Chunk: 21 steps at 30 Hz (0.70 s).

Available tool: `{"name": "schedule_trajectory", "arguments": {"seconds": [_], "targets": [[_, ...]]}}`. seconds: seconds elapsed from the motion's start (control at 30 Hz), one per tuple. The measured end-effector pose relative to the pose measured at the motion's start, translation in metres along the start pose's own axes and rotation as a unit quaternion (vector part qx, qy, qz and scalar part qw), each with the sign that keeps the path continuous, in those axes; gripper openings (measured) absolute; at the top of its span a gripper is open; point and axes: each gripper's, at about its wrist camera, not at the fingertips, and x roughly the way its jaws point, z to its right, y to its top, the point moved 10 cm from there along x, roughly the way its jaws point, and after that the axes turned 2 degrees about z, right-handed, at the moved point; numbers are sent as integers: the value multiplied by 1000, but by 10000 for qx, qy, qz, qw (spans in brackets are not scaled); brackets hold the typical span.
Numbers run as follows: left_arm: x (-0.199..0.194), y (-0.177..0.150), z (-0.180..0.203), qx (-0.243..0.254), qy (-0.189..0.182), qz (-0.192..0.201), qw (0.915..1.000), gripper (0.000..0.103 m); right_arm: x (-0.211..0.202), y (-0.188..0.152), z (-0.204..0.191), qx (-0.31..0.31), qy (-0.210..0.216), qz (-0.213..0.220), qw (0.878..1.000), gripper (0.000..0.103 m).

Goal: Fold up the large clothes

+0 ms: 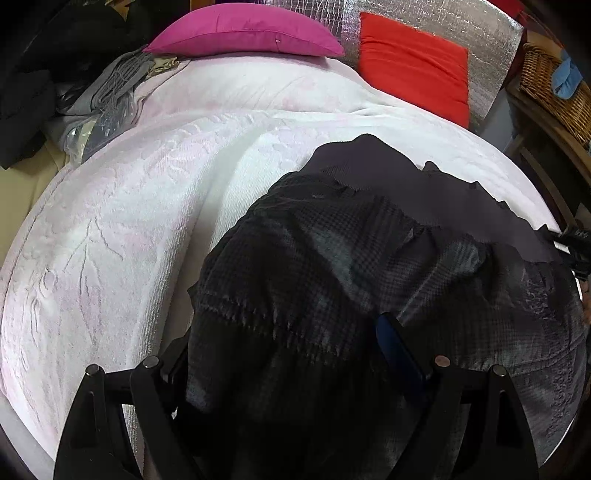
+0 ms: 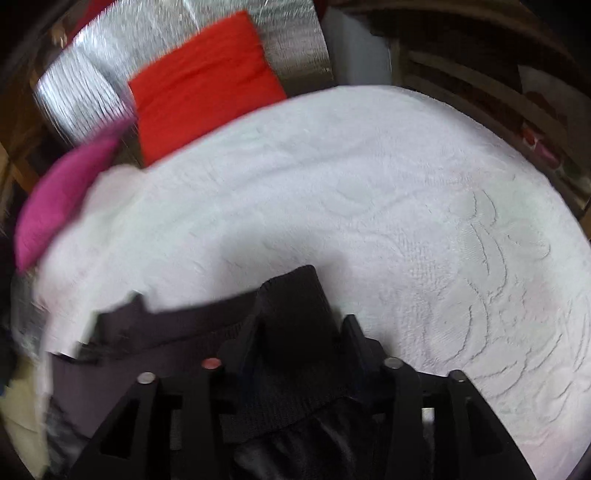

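Note:
A large dark checked garment (image 1: 332, 258) with a plain ribbed band (image 1: 406, 184) lies crumpled on the white bedspread (image 1: 147, 221), right of centre. My left gripper (image 1: 288, 350) stands wide open at the garment's near edge. Cloth is heaped between its fingers and over the left one, and the blue-padded right finger (image 1: 395, 343) pokes out on top. In the right wrist view, my right gripper (image 2: 299, 325) has its jaws partway apart around the garment's ribbed band (image 2: 295, 295). That band stands up between them. I see no firm pinch. The picture is blurred.
A magenta pillow (image 1: 243, 31) and a red cushion (image 1: 413, 62) lie at the head of the bed against silver foil (image 1: 480, 29). Grey and black clothes (image 1: 103, 88) pile up on the left. A wicker basket (image 1: 554, 88) stands on wooden furniture at the right.

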Motion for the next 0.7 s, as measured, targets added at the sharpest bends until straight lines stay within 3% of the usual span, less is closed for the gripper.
{"name": "schedule_trajectory", "arguments": {"seconds": [0.1, 0.2, 0.27, 0.43, 0.5, 0.63, 0.7], "targets": [[-9, 4, 1, -36, -87, 108, 9999, 89, -33, 7, -5, 252, 352, 378, 9983, 67], [-20, 8, 3, -62, -156, 355, 9992, 89, -69, 6, -11, 158, 414, 723, 9964, 73], [-24, 9, -1, -110, -108, 437, 9989, 89, -82, -4, -17, 7, 467, 724, 9963, 76], [-12, -3, -4, -82, 80, 167, 9998, 89, -74, -49, -23, -284, 482, 44, 9984, 76], [-2, -11, 3, 298, 306, -66, 9991, 90, -52, -79, -17, -222, 243, -643, 9974, 76], [-8, -10, 10, 538, 383, 42, 9978, 91, -58, -88, -19, -456, -87, -602, 9971, 76], [-11, -6, 9, 400, 178, 48, 9990, 91, -76, -86, -27, -392, 199, -502, 9978, 76]]}}
